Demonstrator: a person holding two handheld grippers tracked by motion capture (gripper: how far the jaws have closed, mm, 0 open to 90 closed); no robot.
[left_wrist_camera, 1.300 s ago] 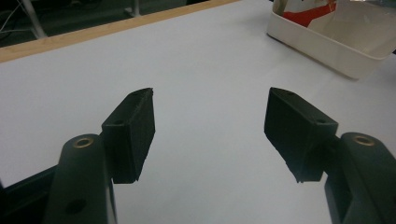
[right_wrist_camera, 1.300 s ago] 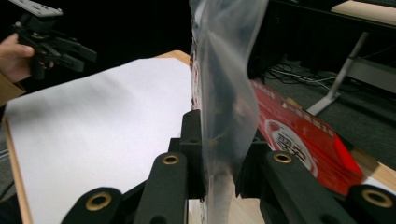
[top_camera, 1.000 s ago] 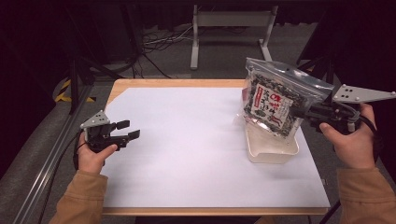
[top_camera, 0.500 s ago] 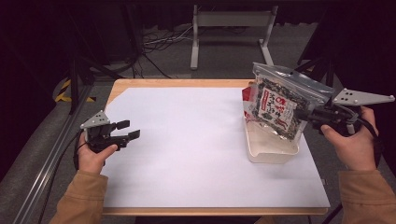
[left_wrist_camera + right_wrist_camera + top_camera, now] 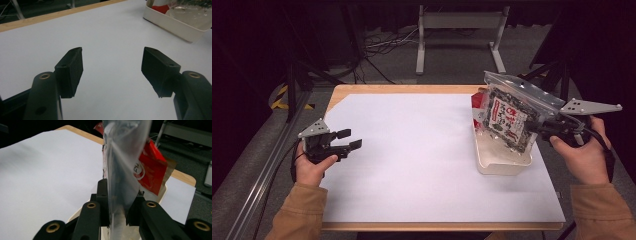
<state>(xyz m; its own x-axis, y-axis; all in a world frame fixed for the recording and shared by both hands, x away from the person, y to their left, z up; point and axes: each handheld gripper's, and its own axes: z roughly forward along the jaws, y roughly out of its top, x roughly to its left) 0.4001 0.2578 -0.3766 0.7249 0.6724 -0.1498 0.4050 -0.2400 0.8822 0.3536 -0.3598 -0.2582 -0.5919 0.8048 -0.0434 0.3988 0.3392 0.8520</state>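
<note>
white tabletop [image 5: 412, 165] before you: your right gripper [image 5: 539, 126] pinches the clear snack bag [image 5: 512, 112] tilted above the tray [image 5: 502, 162]; your left gripper [image 5: 346, 140] hovers, jaws spread.

Red packet [image 5: 479, 104] half hidden behind clear bag [image 5: 512, 117]; its print unreadable.

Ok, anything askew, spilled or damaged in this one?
Nothing spilled or damaged. The clear zip bag hangs tilted over the white tray, clamped by the right gripper, a red packet behind it. The left gripper is open above the white sheet.
</note>
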